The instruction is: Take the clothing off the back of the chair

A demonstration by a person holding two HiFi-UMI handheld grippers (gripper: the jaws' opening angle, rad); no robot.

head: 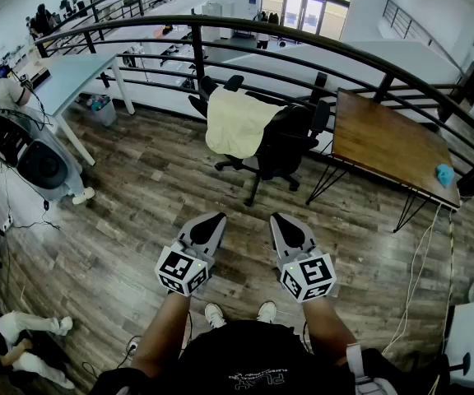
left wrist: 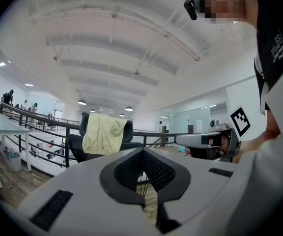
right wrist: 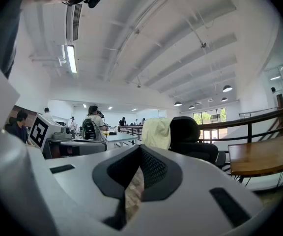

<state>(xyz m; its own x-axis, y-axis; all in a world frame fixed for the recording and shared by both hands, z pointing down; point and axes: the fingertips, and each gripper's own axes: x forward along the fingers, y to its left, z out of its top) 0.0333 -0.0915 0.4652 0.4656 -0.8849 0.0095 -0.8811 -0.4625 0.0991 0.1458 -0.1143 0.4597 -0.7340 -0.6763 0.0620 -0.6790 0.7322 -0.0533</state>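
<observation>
Where it hangs draped over the back of the black office chair (head: pixel 290 142), folds running downward, the pale yellow clothing (head: pixel 235 122) lies straight ahead, well apart from both grippers. Left gripper (head: pixel 211 220), right gripper (head: pixel 282 222): jaws together, empty, level; neither clearly nearer.

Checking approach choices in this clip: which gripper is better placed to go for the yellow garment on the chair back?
Left, marginally. The left gripper lines up with the hanging side of the garment; the right gripper faces the seat side of the chair. Both are shut and well short of it.
</observation>
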